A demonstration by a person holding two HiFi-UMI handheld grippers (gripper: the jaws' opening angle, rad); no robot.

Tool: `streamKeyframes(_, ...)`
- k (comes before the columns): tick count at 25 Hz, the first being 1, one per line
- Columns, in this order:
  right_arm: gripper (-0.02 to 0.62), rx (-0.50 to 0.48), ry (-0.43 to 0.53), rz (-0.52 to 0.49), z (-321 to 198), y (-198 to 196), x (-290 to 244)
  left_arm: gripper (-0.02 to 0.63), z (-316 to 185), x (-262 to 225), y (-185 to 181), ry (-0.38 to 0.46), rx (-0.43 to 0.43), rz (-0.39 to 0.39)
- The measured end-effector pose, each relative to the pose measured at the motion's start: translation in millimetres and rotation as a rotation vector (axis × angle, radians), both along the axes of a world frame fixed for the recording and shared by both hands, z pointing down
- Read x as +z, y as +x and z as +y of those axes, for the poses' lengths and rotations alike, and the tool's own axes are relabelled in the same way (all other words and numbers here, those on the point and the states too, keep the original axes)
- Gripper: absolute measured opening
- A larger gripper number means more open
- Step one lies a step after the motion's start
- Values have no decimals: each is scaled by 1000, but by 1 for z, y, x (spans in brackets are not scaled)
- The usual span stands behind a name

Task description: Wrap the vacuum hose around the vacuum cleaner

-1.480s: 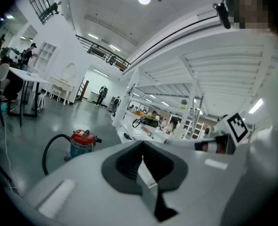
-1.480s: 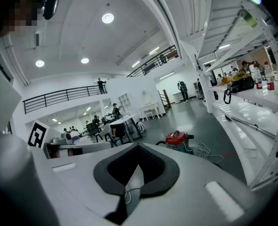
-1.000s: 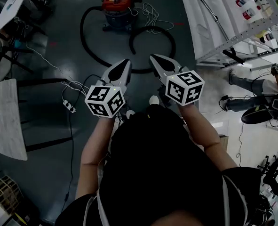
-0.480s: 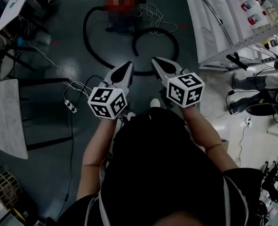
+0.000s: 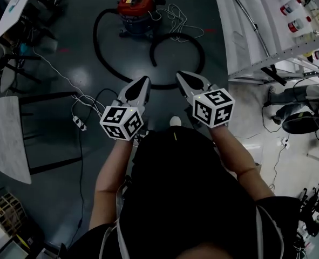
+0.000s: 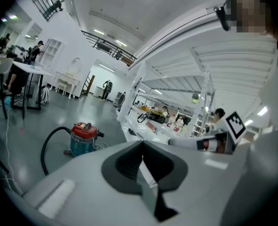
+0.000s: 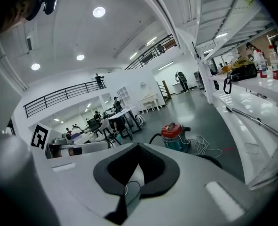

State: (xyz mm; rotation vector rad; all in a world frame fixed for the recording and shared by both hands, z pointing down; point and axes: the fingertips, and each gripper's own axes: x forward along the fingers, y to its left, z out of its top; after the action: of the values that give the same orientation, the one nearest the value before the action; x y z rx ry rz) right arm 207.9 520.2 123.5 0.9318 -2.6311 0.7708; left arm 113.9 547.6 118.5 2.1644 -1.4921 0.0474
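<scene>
A vacuum cleaner (image 5: 135, 11) with a red lid and a blue-grey drum stands on the dark floor at the top of the head view; it also shows as the vacuum cleaner (image 6: 83, 138) and the vacuum cleaner (image 7: 176, 136) in the two gripper views. Its black hose (image 5: 176, 80) lies loose on the floor in wide loops in front of it. My left gripper (image 5: 143, 81) and right gripper (image 5: 181, 76) are held side by side in the air, short of the hose, both shut and empty. A white power cord (image 5: 175, 18) lies coiled beside the vacuum.
White metal shelving (image 5: 267, 20) with bottles and tools runs along the right. A white table (image 5: 5, 131) and chairs stand at the left. A white cable with a power strip (image 5: 80, 123) trails across the floor at the left. A seated person's legs (image 5: 294, 99) show at the far right.
Both grippers have moved slightly lower and closer to my body in the head view, and the view has shifted a little. The vacuum and hose lie as before.
</scene>
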Motion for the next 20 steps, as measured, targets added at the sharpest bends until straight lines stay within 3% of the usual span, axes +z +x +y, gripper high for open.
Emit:
streamKeyframes(9,-5,23,-57,13,-24,22,26,8,-18,18,16,-30,43,-21)
streamKeyframes(20,-5,64,-60,52,-68,-11,42,8,-72,43,-12,-59,100,-20)
